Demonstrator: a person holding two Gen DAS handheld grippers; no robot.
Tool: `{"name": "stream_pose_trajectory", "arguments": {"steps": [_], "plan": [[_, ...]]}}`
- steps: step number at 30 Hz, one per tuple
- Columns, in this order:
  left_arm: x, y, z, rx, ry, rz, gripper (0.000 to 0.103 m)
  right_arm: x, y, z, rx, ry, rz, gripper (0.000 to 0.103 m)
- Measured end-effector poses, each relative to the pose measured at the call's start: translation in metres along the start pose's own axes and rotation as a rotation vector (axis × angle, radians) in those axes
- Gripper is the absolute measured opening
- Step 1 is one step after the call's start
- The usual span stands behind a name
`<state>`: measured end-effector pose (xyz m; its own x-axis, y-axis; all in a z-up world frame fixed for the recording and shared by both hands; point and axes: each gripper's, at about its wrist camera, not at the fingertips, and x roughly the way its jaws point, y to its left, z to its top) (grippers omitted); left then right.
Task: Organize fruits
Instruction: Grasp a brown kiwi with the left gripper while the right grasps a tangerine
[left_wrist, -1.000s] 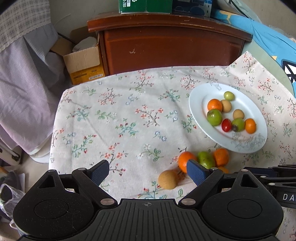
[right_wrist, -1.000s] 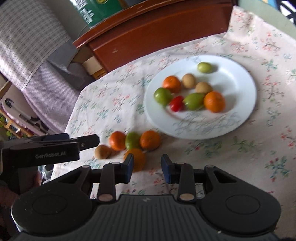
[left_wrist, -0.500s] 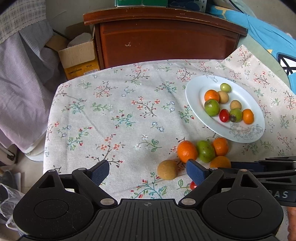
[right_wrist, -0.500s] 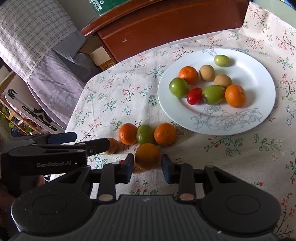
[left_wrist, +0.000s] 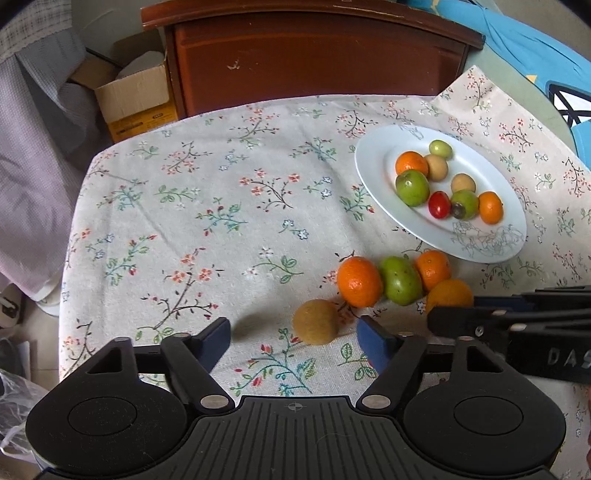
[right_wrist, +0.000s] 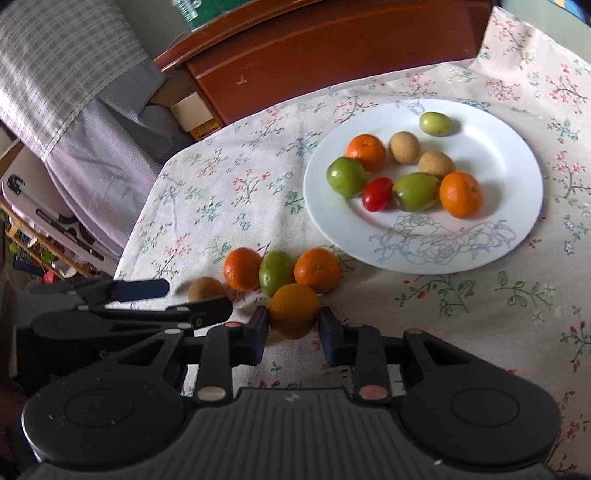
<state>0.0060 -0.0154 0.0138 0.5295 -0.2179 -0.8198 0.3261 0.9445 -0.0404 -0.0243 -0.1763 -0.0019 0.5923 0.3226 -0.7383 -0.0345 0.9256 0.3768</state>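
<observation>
Overhead, a dark wooden cabinet (left_wrist: 317, 62) stands beyond the floral tablecloth (left_wrist: 207, 221), with an open cardboard box (left_wrist: 135, 99) at its left whose yellow label is too small to read. On the cloth, right of centre, the white plate (right_wrist: 509, 147) bears a drawn rose outline and eight small fruits. Just in front of the plate lie two oranges, a green fruit (right_wrist: 275, 272) between them, and a brown fruit (left_wrist: 315, 322) to their left. The right gripper (right_wrist: 293, 328), lettered "DAS" on its side, is closing on a darker orange (right_wrist: 293, 310), pads touching it. The left gripper (left_wrist: 293, 336) is closing too, half-wide, the brown fruit between its fingers, untouched.
</observation>
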Motion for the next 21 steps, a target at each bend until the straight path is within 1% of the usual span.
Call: {"name": "stream_pose_trajectory", "arguments": {"steps": [6, 14, 16, 18, 20, 21], "plan": [[0.0024, -0.0006, 0.0004, -0.003, -0.009, -0.002, 0.068, -0.0029, -0.0041, 0.0018, 0.024, -0.002, -0.004, 0.03], [0.0024, -0.0046, 0.0004, 0.023, -0.027, 0.005, 0.053, -0.0013, -0.0054, 0.0011, 0.035, 0.013, 0.0, 0.03], [0.0022, -0.005, 0.0, 0.026, -0.03, 0.006, 0.052, -0.0007, -0.0058, 0.0006, 0.038, 0.018, -0.002, 0.03], [0.0018, -0.0048, -0.0001, 0.026, -0.033, 0.004, 0.047, -0.0003, -0.0068, 0.0005, 0.042, 0.019, -0.005, 0.03], [0.0012, -0.0042, -0.0001, 0.024, -0.037, 0.0, 0.037, -0.0006, -0.0072, 0.0009, 0.045, 0.017, -0.005, 0.03], [0.001, -0.0037, -0.0002, 0.019, -0.039, -0.01, 0.035, -0.0006, -0.0069, 0.0006, 0.043, 0.017, -0.006, 0.03]]}}
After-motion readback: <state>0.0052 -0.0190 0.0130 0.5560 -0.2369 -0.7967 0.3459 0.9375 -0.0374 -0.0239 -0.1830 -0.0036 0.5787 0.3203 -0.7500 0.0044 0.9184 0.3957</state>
